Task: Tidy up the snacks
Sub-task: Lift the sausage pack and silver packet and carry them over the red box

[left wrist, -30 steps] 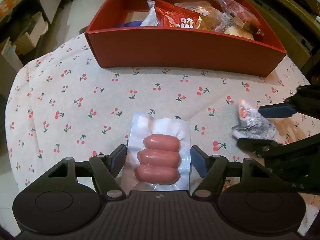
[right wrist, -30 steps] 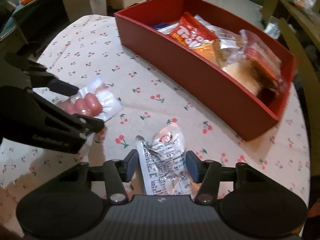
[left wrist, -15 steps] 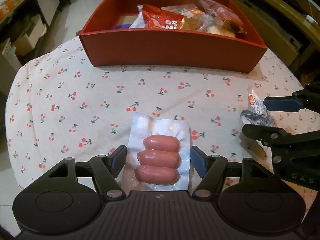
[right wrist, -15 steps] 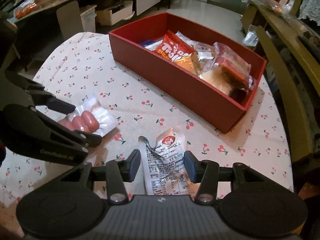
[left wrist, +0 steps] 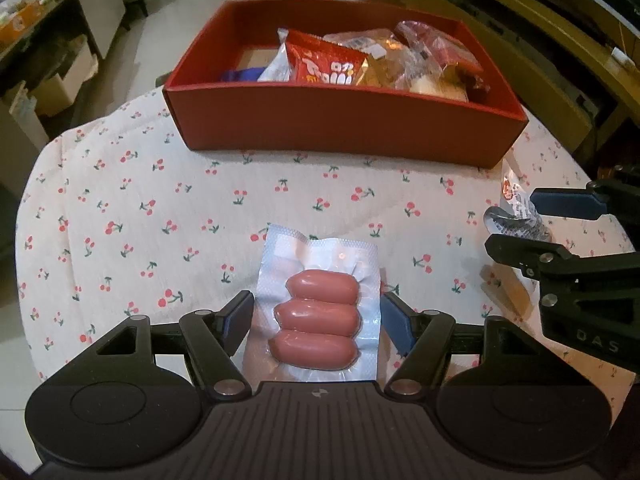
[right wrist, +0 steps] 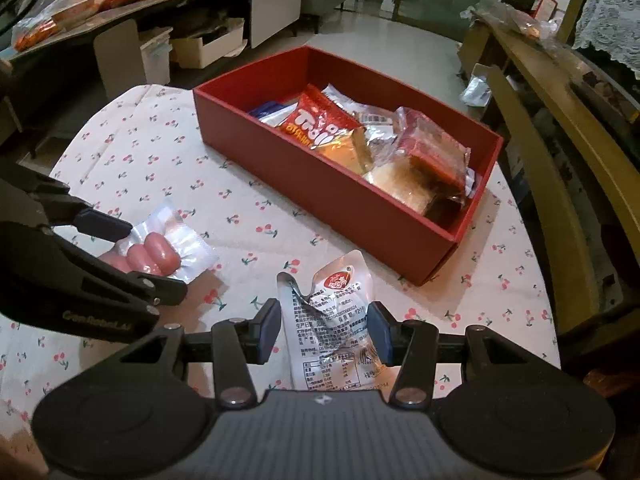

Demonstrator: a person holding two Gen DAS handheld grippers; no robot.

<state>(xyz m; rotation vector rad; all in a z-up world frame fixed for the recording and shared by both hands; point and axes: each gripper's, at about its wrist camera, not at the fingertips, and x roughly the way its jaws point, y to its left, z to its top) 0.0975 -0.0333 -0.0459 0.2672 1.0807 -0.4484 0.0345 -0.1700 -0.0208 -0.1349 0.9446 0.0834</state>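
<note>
Transfer step: left gripper [left wrist: 318, 316] clamps the sausage pack [left wrist: 320, 312], right gripper [right wrist: 324, 328] clamps the foil packet [right wrist: 332, 320]; next, carry both over the red box [right wrist: 352, 204] wall and release inside.

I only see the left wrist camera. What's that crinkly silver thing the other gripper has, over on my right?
Observer: It's a silver snack packet with a round red logo and lots of small black print on it.
Operator: Is the gripper really holding it?
Observer: It looks so. The right gripper has it between its fingers, and both blue pads touch the packet's edges.
</note>
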